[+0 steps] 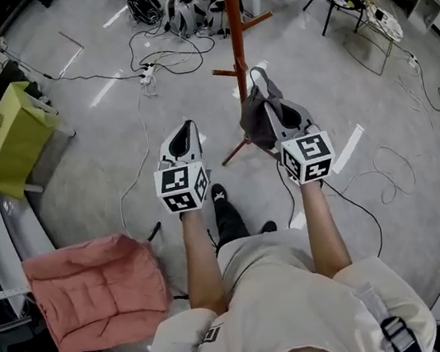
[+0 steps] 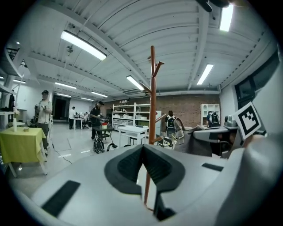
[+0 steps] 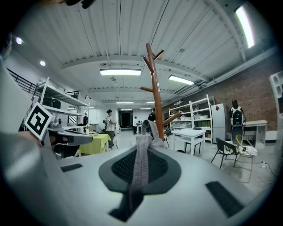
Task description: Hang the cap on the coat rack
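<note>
Close in front of the coat rack (image 1: 234,18), the right gripper (image 1: 271,104) holds the grey cap (image 1: 255,123) up off the floor (image 1: 119,171), its jaws clamped on a strip of the cap's fabric. In the right gripper view that stitched grey strip runs straight up between the dark pads and curls over at the top. The reddish-brown pole rises just behind it, with pegs branching off higher up. From the head view the cap's crumpled body hangs on the inner side of the right gripper, just below one of the rack's low pegs; whether cloth and wood touch cannot be told. The left gripper (image 1: 185,128) hovers beside the right one at about the same height, apart from the cap. Its jaws are together at the tips with nothing between them, and its own view looks past them at the rack's pole. A pink cushion (image 1: 97,288) lies low at the person's left, a worktop under a yellow-green cloth (image 1: 17,134) stands farther off on that side, and cables (image 1: 158,56) trail over the floor near the rack's base.
</note>
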